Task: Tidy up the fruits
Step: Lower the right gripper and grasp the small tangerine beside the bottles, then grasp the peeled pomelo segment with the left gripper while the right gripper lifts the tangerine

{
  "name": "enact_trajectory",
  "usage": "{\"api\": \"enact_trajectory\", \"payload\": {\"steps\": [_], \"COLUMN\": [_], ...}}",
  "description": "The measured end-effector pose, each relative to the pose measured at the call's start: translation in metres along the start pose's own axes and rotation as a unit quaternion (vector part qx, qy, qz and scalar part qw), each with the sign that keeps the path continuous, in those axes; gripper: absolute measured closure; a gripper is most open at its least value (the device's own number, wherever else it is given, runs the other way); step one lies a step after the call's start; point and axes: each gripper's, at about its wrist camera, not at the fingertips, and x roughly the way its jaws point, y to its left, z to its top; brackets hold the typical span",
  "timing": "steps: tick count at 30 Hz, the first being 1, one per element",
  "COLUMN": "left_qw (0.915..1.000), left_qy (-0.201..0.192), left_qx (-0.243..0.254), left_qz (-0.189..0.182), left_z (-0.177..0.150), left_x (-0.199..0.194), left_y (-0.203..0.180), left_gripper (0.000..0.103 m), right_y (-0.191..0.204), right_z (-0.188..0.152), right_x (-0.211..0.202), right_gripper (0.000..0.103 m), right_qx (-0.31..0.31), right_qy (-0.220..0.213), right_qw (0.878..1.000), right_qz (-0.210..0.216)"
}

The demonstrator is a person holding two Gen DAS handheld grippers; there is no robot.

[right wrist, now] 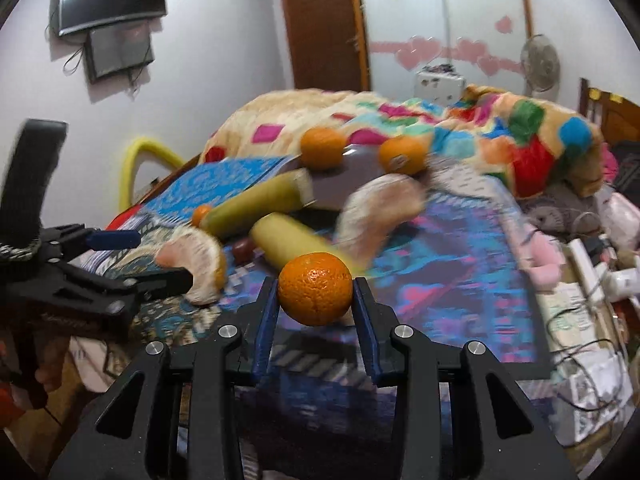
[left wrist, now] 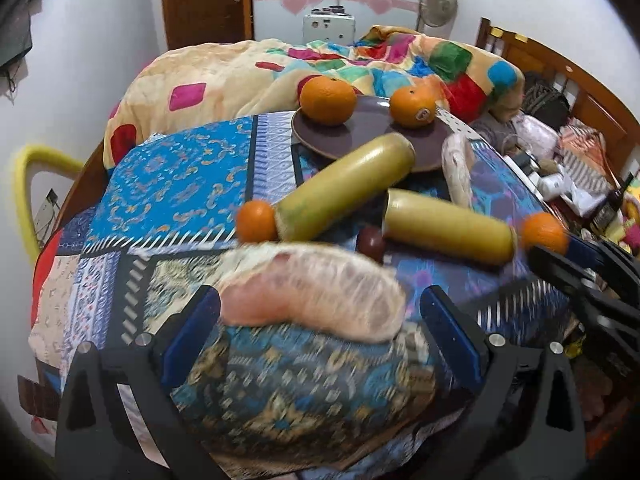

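Left gripper: near edge of left view, jaws spread wide, a pomelo wedge lying between the blue pads; contact with the pads cannot be told through the blur.

Right gripper: jaws closed to the sides of an orange, which appears held above the cloth.

Cloth, patterned blue: covers the table, carries all the fruit.

Plate, dark brown: far centre, two oranges on it, left one and right one, the right with a sticker.

Yellow cylinders, two: long one slanting from mid-left up onto the plate's near rim; shorter one lying to its right.

Small orange: touching the long cylinder's near end.

Dark red fruit: just beside the shorter cylinder's left end.

Second pomelo wedge: right of the plate, blurred in the right view.

Quilt, multicoloured: on the bed beyond the table.
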Motion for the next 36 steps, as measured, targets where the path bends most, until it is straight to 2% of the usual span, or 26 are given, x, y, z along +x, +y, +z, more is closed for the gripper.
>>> {"api": "enact_trajectory", "payload": {"steps": [5, 7, 12, 16, 21, 23, 27, 32, 36], "left_qw": [0.9989, 0.9981, 0.9987, 0.9984, 0.9977, 0.9974, 0.9974, 0.9969, 0.9964], "left_qy": [0.024, 0.021, 0.032, 0.037, 0.054, 0.060, 0.068, 0.072, 0.080], "left_qx": [0.003, 0.004, -0.015, -0.021, -0.032, -0.036, -0.023, -0.026, -0.019], "left_qz": [0.039, 0.058, 0.038, 0.038, 0.024, 0.016, 0.007, -0.019, -0.020], "left_z": [0.005, 0.000, -0.013, -0.025, -0.036, -0.036, -0.034, -0.022, -0.010], "left_x": [0.027, 0.032, 0.023, 0.010, 0.000, -0.002, -0.004, 0.004, 0.018], "left_y": [-0.011, -0.008, 0.014, 0.033, 0.061, 0.067, 0.066, 0.060, 0.055], "left_gripper": [0.001, 0.000, 0.000, 0.001, 0.007, 0.013, 0.018, 0.018, 0.018], "right_y": [-0.027, -0.035, -0.043, -0.044, -0.044, -0.044, -0.044, -0.044, -0.043], "right_z": [-0.004, -0.008, -0.016, -0.017, -0.019, -0.018, -0.018, -0.017, -0.015], "right_x": [-0.013, -0.016, -0.017, -0.017, -0.013, -0.010, -0.008, -0.004, 0.000], "right_gripper": [0.069, 0.069, 0.069, 0.069, 0.069, 0.069, 0.069, 0.069, 0.069], "right_qx": [0.019, 0.029, 0.034, 0.034, 0.035, 0.036, 0.036, 0.032, 0.022], "right_qy": [-0.011, -0.010, -0.007, -0.007, -0.005, -0.003, -0.001, 0.004, 0.007], "right_qw": [0.999, 0.999, 0.999, 0.999, 0.999, 0.999, 0.999, 0.999, 0.999], "right_qz": [-0.031, -0.031, -0.035, -0.029, -0.023, -0.022, -0.023, -0.025, -0.030]}}
